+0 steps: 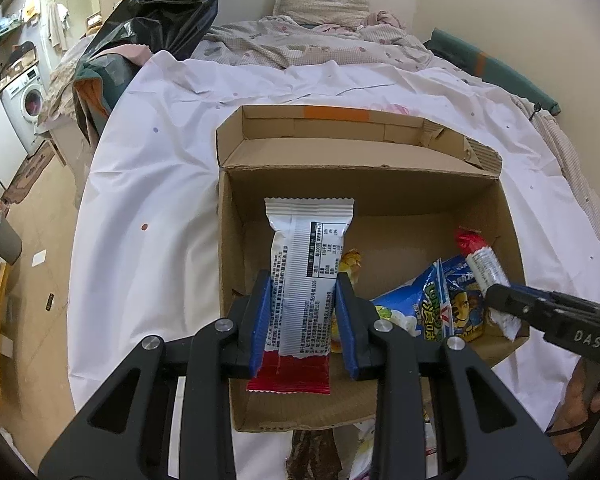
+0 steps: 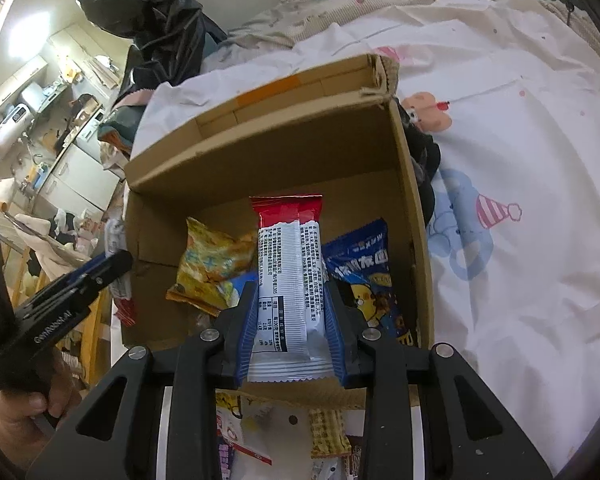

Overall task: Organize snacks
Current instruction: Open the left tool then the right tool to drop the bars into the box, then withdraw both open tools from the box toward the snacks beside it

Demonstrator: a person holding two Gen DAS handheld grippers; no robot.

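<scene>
White sheet (image 1: 148, 184) spread over bed, carrying brown cardboard box (image 1: 364, 184), flaps open. Inside box, low at right: blue snack bags (image 1: 432, 304), yellow packet (image 2: 212, 260) alongside. Over box, left gripper (image 1: 302, 312) with fingers (image 1: 260, 320) closed onto sides of white-and-red snack bar (image 1: 306, 276), white end pointing away. Right gripper (image 2: 290, 322) likewise clamped on second white-and-red bar (image 2: 288, 276), red end pointing away, above blue bags.
</scene>
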